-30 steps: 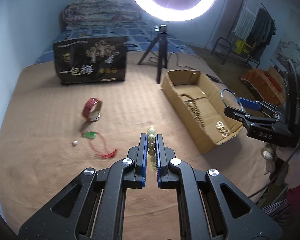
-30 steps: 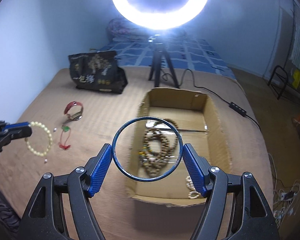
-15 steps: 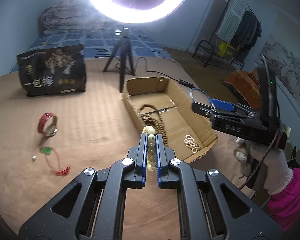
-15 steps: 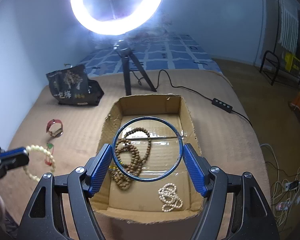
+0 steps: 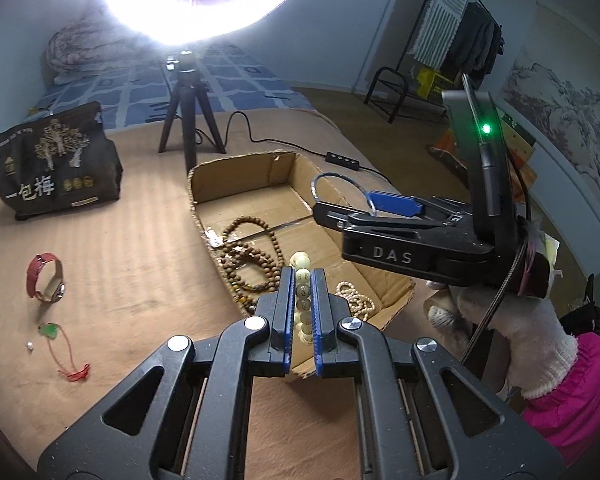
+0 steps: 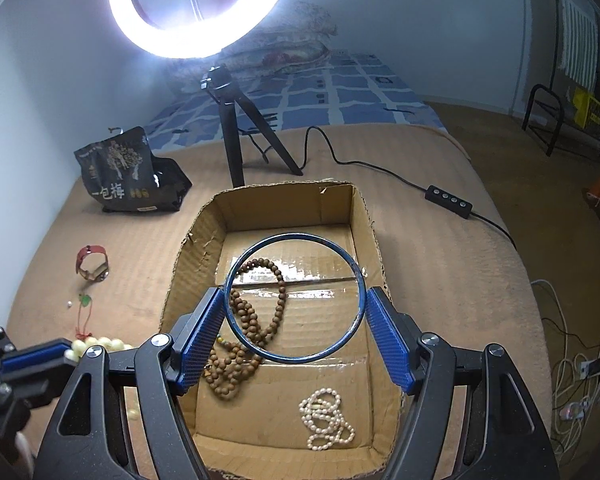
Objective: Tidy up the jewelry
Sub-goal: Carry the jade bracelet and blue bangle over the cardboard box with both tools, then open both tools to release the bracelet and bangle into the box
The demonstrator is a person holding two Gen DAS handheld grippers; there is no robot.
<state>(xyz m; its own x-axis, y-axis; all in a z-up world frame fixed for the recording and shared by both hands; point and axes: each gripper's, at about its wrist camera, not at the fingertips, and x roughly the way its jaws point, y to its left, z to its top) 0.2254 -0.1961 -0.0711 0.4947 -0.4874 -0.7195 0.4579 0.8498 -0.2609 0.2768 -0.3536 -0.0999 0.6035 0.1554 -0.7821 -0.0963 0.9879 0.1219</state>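
While its blue pads press close together on a cream bead bracelet (image 5: 302, 280), the left gripper (image 5: 302, 276) holds that strand upright above the near end of the cardboard box (image 5: 236, 168), with several beads poking out past the fingertips. From the right wrist view the same bracelet (image 6: 100, 345) shows at the box's left wall, pinched in the left gripper (image 6: 40, 354).

Spread wide, the right gripper (image 6: 296, 316) clamps a thin blue bangle (image 6: 295, 298) by its two sides, the ring held flat-on to the camera above the middle of the box (image 6: 364, 216). In the left wrist view the right gripper (image 5: 340, 208) reaches in from the box's right side, carried by a white-gloved hand (image 5: 512, 320) with a pink cuff.

Inside the box lie a long brown wooden bead string (image 6: 240, 332), heaped toward the left wall, and a white pearl strand (image 6: 326, 420) coiled near the front right corner.

Left of the box, on the tan blanket (image 5: 140, 240), sit a red-strapped watch (image 5: 46, 282), a red cord with a green pendant (image 5: 58, 340) and a tiny white bead (image 5: 29, 346). Behind the box stand a black tripod (image 5: 190, 120) under a glaring ring light (image 5: 204, 4), and farther left a black printed bag (image 5: 56, 160).
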